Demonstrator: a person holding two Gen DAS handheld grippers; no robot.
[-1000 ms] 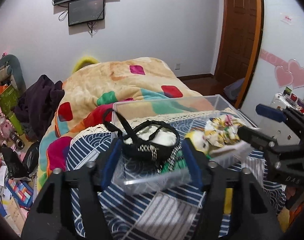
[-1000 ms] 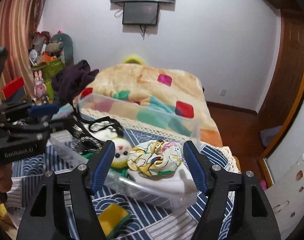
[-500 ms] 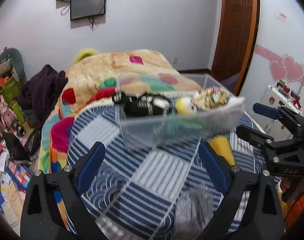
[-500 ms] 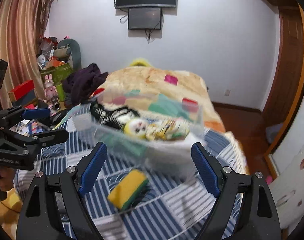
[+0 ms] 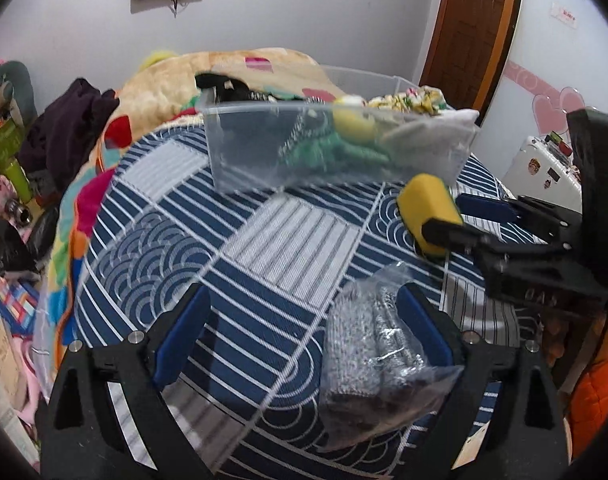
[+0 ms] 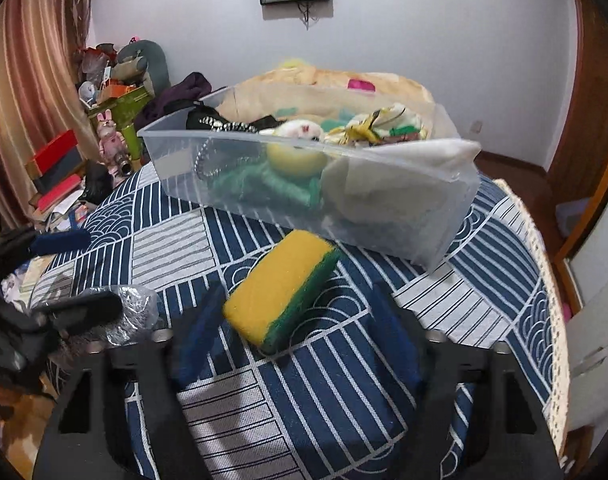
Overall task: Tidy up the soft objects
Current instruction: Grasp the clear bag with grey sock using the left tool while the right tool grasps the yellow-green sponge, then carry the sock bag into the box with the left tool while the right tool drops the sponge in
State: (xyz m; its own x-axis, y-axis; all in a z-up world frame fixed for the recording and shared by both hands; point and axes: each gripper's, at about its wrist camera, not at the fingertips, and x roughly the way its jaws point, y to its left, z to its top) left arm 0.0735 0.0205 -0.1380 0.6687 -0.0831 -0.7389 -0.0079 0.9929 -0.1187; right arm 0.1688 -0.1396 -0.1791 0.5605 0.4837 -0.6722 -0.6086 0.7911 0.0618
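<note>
I note both my left gripper (image 5: 304, 340) and right gripper (image 6: 296, 344) spread wide, empty; sponge (image 6: 282, 290) beside bin (image 6: 304, 184) on bench (image 6: 483, 280).

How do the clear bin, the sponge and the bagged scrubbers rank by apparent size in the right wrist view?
1. clear bin, by far the largest.
2. sponge.
3. bagged scrubbers, partly hidden by the left gripper, so their rank is unsure.

One clear plastic bin (image 6: 383, 216) sits on the worktop (image 6: 483, 280), with one yellow-and-green sponge (image 6: 282, 288) and one plastic bag of steel scourers (image 5: 377, 364). Two tools are about: the left tool (image 5: 304, 332) and the right tool (image 6: 296, 336).
</note>
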